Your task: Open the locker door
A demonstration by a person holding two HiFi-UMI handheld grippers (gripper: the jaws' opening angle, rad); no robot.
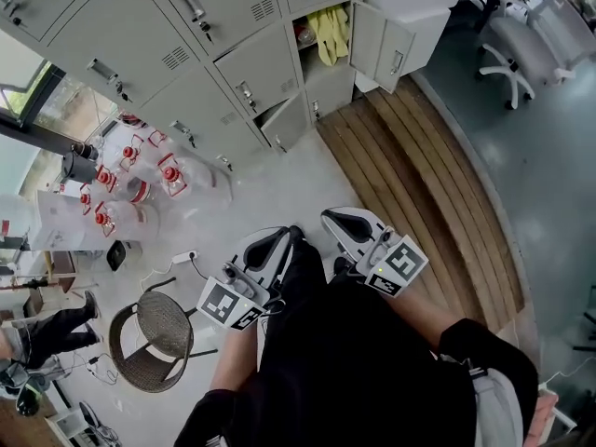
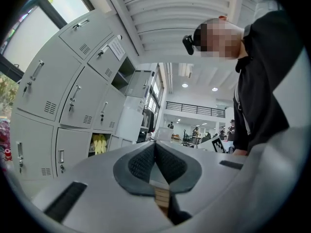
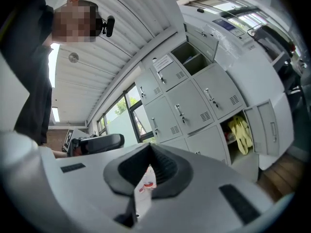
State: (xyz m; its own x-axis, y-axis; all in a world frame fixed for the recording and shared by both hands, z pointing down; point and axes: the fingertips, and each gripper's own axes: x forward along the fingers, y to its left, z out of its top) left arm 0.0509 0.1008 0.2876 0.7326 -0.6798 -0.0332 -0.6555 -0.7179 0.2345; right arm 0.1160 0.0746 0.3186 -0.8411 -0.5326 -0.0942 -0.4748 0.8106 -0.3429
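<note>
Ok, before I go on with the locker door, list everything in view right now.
lockers: one bank, grey, ahead against the wall, most doors shut
open door: one, grey, swung out at the bank's right end
gloves: apparently a pair, yellow, hanging inside that open locker
jars: several, clear with red fittings, on the floor left of the lockers
wicker chair: one, brown, lower left
office chair: one, white-based, upper right
wood strip: one, brown planks, floor on the right
power strip: one, white, floor near the wicker chair
bystander: one, dark clothes, left edge
left tongs: one, grey, shut, empty
right tongs: one, grey, shut, empty
</note>
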